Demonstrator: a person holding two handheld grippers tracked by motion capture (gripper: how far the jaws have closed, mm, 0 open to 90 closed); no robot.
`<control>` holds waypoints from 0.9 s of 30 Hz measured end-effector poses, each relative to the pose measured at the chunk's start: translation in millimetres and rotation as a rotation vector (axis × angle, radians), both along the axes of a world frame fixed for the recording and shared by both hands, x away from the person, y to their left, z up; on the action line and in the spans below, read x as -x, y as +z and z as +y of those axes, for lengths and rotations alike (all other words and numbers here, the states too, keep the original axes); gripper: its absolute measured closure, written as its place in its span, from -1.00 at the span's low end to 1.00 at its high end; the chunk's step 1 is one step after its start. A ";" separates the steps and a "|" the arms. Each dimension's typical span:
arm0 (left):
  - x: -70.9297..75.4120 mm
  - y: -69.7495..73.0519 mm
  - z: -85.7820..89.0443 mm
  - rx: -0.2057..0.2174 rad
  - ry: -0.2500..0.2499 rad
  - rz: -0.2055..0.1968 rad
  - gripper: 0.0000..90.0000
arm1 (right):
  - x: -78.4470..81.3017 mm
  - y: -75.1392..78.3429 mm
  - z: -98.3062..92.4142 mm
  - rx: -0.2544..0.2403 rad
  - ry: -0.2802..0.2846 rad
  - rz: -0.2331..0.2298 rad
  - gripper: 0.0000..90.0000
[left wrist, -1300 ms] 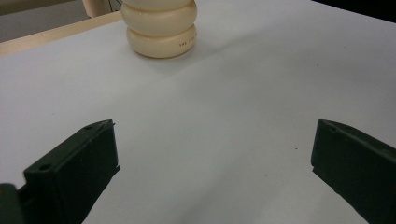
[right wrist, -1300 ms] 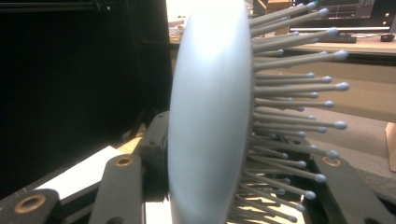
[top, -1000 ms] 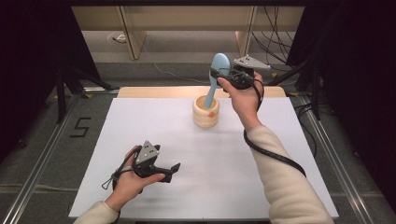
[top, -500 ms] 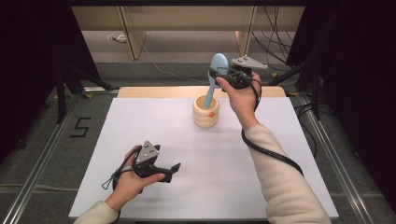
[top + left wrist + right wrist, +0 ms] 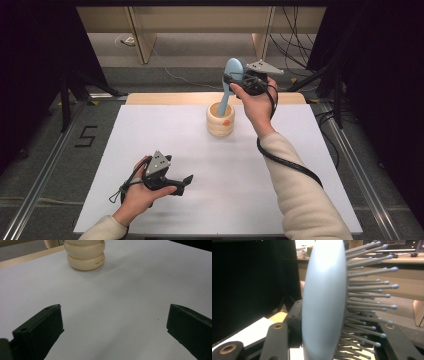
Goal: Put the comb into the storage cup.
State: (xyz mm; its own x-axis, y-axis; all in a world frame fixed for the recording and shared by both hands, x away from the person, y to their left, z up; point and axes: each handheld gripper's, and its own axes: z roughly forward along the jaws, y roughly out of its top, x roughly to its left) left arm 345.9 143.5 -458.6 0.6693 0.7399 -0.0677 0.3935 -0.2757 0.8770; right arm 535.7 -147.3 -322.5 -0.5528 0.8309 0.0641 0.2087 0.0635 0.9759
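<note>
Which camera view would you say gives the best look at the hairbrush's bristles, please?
The right gripper view: the hairbrush stands edge-on between the right gripper jaws, each ball-tipped bristle distinct. The high view shows the brush small, its handle in the holder, bristles unreadable. The left gripper view has just the holder.

Open left claw (image 5: 113, 335) over white table (image 5: 125, 302), facing cream holder (image 5: 85, 255).

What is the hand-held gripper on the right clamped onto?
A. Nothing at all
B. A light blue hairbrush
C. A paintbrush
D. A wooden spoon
B. The right hand-held gripper is shut on the head of a light blue hairbrush, whose bristles stick out to one side in the right gripper view; in the high view its handle points down into the cream holder.
</note>
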 end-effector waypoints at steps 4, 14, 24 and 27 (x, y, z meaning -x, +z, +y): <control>0.0 -0.1 -0.1 0.001 0.001 -0.001 -1.00 | -1.6 -1.4 0.5 0.000 -0.003 0.002 0.12; -0.1 -0.1 0.1 0.001 0.001 0.000 -1.00 | -5.2 -4.9 0.6 0.002 -0.015 0.009 0.12; -0.2 -0.1 0.0 0.001 0.001 0.000 -1.00 | -7.2 -6.6 0.5 0.004 -0.022 0.010 0.12; -0.2 -0.2 0.0 0.002 0.001 0.000 -1.00 | -8.4 -8.0 0.6 0.000 -0.023 0.014 0.12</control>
